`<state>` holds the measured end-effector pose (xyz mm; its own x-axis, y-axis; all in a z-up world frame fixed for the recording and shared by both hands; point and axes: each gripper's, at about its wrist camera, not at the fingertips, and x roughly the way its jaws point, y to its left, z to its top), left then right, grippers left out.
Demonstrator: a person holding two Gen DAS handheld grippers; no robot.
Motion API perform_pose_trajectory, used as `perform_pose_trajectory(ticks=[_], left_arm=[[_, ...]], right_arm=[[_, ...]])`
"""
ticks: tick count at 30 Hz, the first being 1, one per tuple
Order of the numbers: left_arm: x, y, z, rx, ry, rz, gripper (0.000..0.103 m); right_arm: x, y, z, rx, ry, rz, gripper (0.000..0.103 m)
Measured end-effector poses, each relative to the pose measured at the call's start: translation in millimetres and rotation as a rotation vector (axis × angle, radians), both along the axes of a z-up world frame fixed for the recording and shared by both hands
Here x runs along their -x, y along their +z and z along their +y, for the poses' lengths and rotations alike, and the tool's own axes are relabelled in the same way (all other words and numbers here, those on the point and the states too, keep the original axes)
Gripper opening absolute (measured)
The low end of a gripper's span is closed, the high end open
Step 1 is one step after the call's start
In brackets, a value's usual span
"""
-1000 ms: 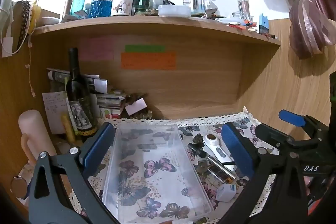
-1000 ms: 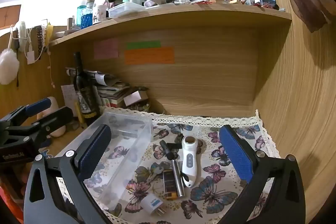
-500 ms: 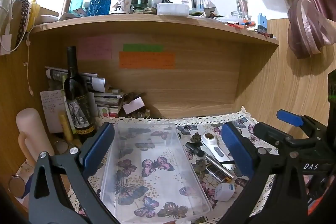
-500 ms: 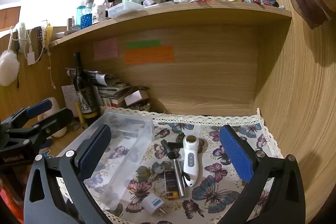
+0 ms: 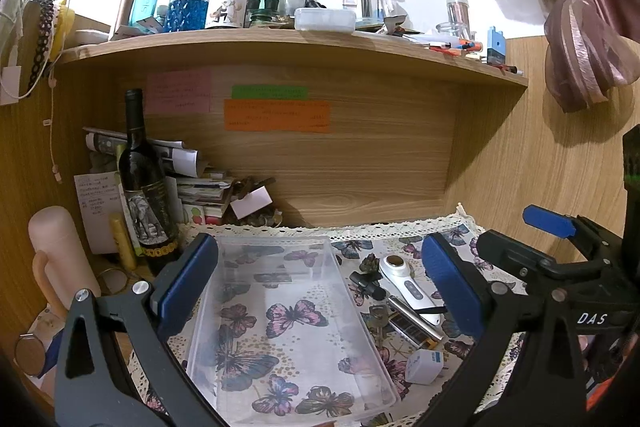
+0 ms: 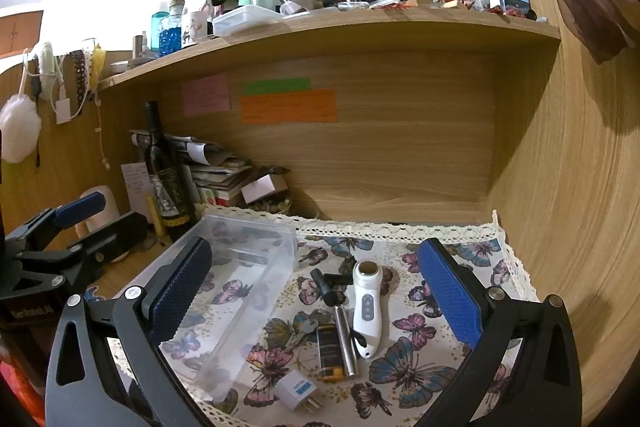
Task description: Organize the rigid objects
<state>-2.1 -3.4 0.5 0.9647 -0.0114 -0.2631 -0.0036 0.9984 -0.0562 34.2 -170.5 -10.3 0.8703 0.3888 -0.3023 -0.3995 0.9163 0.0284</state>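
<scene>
A clear plastic bin (image 5: 276, 311) lies empty on the butterfly cloth (image 6: 404, 359), and also shows in the right wrist view (image 6: 236, 291). To its right lie a white handheld device (image 6: 366, 307), a silver cylinder (image 6: 346, 341), a black and yellow lighter (image 6: 329, 351), keys (image 6: 308, 327), a black part (image 6: 326, 285) and a white plug adapter (image 6: 296, 389). The device (image 5: 408, 287) and adapter (image 5: 424, 367) show in the left wrist view too. My left gripper (image 5: 320, 291) is open above the bin. My right gripper (image 6: 316, 303) is open above the loose items.
A dark wine bottle (image 5: 146, 191) stands at the back left beside stacked papers (image 5: 192, 183) and a pink cylinder (image 5: 60, 255). The wooden shelf (image 5: 296, 43) above carries bottles and clutter. A wooden wall (image 6: 580, 187) closes the right side.
Both grippers have shifted only slightly; the scene sits a little lower and nearer in the views. Nothing was grasped or moved.
</scene>
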Motion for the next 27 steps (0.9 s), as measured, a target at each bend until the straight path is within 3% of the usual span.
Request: perform_pose_trajectory(ticks=[27], left_arm=[[0.0,-0.3,2.9,0.005,0.01,-0.007,0.103]], right_arm=[[1.5,1.1,-1.6,-0.007,-0.003,-0.018,0.103]])
